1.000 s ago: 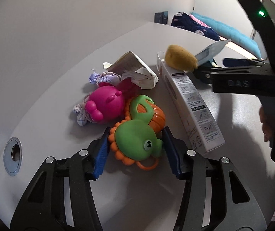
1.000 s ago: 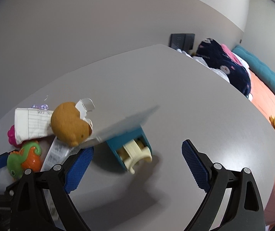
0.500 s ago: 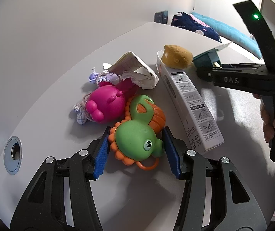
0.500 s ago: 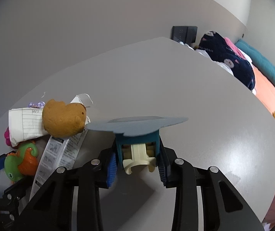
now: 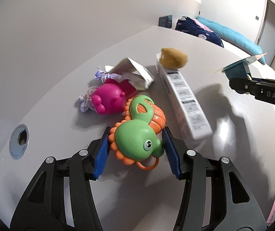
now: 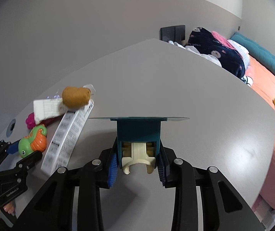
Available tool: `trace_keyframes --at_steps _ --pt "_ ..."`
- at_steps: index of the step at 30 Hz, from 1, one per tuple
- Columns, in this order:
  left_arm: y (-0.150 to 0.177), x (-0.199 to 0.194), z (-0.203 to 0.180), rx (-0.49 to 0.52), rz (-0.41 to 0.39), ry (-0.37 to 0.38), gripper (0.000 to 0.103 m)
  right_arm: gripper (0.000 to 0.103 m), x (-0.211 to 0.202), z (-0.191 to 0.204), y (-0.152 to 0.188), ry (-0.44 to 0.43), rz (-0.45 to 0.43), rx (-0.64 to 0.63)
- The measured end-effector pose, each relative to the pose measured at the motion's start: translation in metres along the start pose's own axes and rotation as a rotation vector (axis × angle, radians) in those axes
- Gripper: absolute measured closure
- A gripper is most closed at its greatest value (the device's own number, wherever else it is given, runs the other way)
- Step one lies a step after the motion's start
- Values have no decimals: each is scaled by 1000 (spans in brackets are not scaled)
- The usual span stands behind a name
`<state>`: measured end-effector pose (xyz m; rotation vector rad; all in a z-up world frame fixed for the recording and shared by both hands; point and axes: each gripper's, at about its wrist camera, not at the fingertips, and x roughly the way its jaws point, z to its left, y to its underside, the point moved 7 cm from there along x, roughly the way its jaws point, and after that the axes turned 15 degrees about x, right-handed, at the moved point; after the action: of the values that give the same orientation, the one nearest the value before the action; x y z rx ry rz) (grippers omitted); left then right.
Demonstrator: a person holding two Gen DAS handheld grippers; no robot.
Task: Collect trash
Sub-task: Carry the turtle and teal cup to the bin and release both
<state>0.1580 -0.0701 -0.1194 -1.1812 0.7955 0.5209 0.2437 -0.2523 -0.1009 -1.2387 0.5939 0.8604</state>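
Both grippers loaded, trash lifted clear of the counter (image 6: 176, 88)

The right hand-held gripper (image 6: 136, 165) is clamped on the teal packaging piece (image 6: 138, 132), held above the surface; the left hand-held gripper (image 5: 135, 152) pinches the green-and-orange toy (image 5: 135, 136), which rests on the counter beside the long white box (image 5: 183, 98). The packaging's wide flat card could catch air or snag, and its narrow pinched base may slip out.

A grey table (image 6: 195, 88) meets a plain grey wall (image 6: 79, 28), with a teal-cushioned bed (image 5: 232, 35) beyond.
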Motion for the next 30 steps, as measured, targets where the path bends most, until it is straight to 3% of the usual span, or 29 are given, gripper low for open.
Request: trace_keyframes --at_steps 13,23,30 --pt "-10 -58 -51 32 -74 23 51 67 -83 -45 33 0 -81 46" --pt "-33 -86 -152 182 -124 107 51 67 -143 -114 62 48 -149 133" --pt "-45 -86 -230 298 -133 184 51 67 -175 -171 83 110 -180 204"
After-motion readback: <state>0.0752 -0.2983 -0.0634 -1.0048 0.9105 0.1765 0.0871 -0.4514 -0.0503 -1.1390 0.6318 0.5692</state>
